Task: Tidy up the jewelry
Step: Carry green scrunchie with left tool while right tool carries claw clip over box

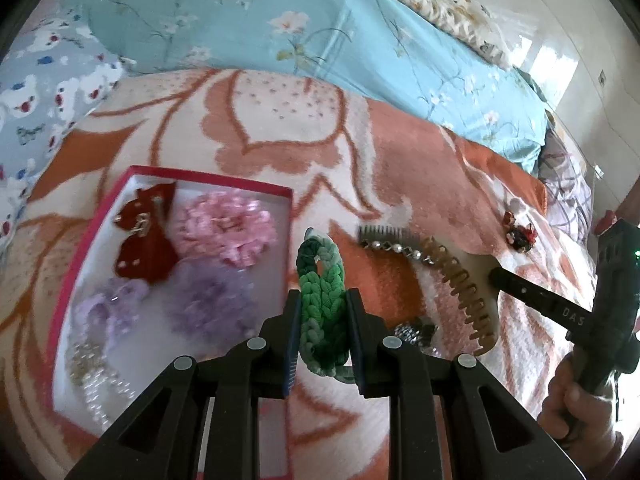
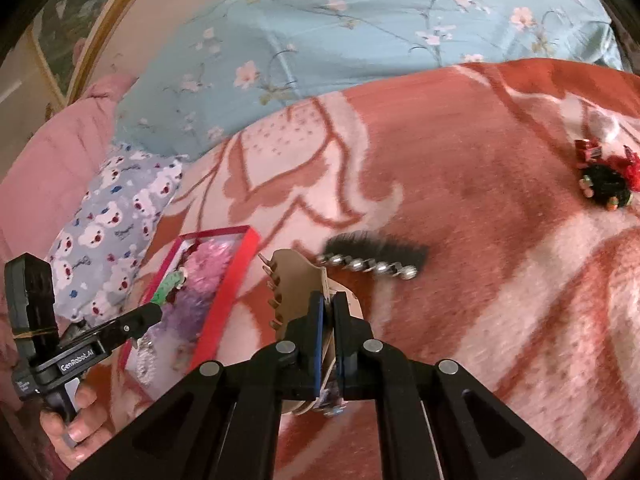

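here the left gripper (image 1: 323, 312) has its jaws clamped on a braided green fabric hair tie (image 1: 322, 300), which hangs in the air just beside the right-hand wall of the shallow red-edged cardboard box (image 1: 100, 216). the right gripper (image 2: 328, 312) has its jaws pressed together on a tan plastic toothed hair clip (image 2: 294, 284), lifted a little off the orange and cream patterned blanket (image 2: 480, 160). inside the box lie a dark red velvet bow (image 1: 144, 236), a pink fluffy scrunchie (image 1: 228, 228), a purple fluffy scrunchie (image 1: 208, 304), a lilac hair piece (image 1: 114, 306) and a white pearl strand (image 1: 100, 384). on the blanket, near the tan clip, rests a black comb trimmed with silver beads (image 2: 372, 260); well apart to the right sits a small black and red hair ornament (image 2: 606, 178).
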Action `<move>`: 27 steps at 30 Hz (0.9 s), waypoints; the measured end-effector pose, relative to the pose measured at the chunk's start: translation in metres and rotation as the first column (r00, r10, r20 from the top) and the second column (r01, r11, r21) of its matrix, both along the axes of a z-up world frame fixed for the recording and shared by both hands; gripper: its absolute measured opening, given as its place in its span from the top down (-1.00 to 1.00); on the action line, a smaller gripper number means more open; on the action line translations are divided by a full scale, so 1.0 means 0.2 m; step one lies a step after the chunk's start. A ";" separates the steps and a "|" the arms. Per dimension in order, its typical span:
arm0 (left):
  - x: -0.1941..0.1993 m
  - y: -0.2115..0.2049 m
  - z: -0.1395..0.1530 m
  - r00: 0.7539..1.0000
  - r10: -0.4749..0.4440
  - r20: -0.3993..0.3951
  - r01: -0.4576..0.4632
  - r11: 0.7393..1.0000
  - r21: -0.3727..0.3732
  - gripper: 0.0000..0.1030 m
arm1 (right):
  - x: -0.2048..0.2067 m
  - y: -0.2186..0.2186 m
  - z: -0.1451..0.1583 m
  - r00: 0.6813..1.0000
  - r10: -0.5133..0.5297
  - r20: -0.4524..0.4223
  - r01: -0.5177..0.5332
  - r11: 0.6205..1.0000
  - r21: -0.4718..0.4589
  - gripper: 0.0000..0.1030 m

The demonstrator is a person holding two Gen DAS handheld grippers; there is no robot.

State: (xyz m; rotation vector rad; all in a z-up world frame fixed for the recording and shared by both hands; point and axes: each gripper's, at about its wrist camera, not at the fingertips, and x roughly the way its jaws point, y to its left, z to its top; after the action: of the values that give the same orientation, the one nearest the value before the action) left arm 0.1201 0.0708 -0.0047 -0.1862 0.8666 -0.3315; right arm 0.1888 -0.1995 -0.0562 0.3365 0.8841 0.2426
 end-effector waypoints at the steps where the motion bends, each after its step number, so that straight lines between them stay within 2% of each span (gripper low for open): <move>1: -0.02 0.02 0.01 1.000 0.007 0.001 -0.007 1.000 0.000 0.61 | -0.01 0.03 0.01 1.000 0.009 0.001 -0.009 1.000 0.002 0.92; 15: -0.22 0.37 0.02 0.993 0.120 -0.017 -0.120 0.993 -0.023 0.61 | -0.04 0.37 0.00 0.994 0.111 -0.010 -0.110 0.993 0.035 0.92; 27: -0.26 0.57 -0.02 0.979 0.202 -0.035 -0.203 0.979 -0.026 0.61 | -0.03 0.71 -0.03 0.974 0.228 -0.021 -0.227 0.973 0.034 0.92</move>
State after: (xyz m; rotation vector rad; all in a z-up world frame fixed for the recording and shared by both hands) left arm 0.0682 0.1843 -0.0082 -0.3057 0.8668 -0.1511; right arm 0.1830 -0.0584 -0.0626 0.2676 0.9445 0.4655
